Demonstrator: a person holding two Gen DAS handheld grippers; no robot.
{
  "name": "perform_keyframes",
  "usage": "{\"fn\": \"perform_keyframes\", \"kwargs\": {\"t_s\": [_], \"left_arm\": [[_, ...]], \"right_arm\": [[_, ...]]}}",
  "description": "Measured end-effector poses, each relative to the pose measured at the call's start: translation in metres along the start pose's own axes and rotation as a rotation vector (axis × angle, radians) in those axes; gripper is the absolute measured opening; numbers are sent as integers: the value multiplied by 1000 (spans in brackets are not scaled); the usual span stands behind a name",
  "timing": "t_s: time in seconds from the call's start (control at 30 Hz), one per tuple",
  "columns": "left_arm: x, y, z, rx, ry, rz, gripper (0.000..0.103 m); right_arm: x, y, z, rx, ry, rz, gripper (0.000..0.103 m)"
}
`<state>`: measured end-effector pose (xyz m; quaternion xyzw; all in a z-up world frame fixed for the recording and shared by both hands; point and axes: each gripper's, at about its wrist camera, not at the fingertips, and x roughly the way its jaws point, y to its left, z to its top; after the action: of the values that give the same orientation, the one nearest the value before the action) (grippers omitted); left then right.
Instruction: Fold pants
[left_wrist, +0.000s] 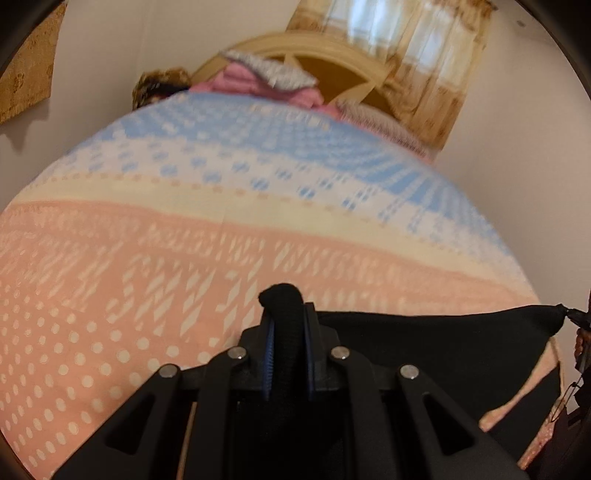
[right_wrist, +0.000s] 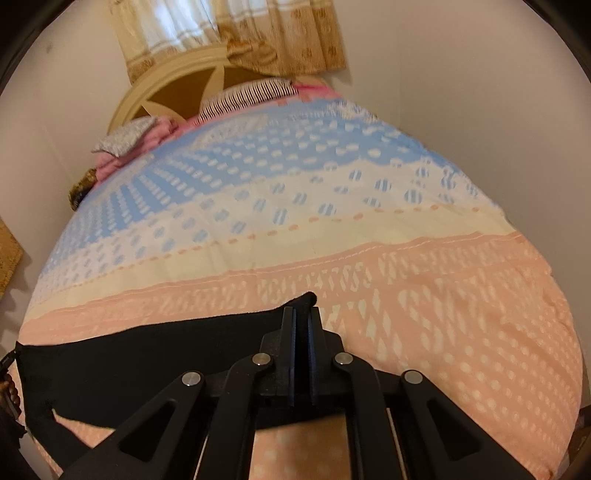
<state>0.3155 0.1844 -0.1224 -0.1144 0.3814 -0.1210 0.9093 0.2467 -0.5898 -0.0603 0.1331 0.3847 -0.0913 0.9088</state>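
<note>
The black pants (left_wrist: 443, 350) hang stretched between my two grippers above the bed. My left gripper (left_wrist: 286, 314) is shut on one bunched corner of the pants, which pokes out above the fingers. From there the cloth runs right to the other corner at the frame edge. In the right wrist view my right gripper (right_wrist: 302, 314) is shut on the pants (right_wrist: 140, 362), whose top edge runs left to the far corner. The lower part of the pants is hidden behind the grippers.
The bed is covered by a spread (left_wrist: 221, 229) with pink, cream and blue dotted bands. Pillows and pink bedding (left_wrist: 258, 81) lie by the wooden headboard (right_wrist: 177, 85). Curtains (right_wrist: 236, 33) hang behind it. White walls stand close on both sides.
</note>
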Motion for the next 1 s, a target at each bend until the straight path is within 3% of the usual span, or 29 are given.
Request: {"fn": "perform_keyframes", "kwargs": {"t_s": [0.23,0.43,0.73,1.0], "left_arm": [[-51,-1,-10,-20,-91,-86,14],[-79,11,-35,-43,-137,-143,14],[-94,25,-93,-55,-125,-197,14],[-90,37,-127,-69,-81,-200,15]], "right_arm": [[-69,-3,-32,20,-113,57,5],[-105,-23,-79,75,-143,75,5],[-107,-63,-151,188,-80,70,5],[-88,-75,-185,217,6,47,5]]}}
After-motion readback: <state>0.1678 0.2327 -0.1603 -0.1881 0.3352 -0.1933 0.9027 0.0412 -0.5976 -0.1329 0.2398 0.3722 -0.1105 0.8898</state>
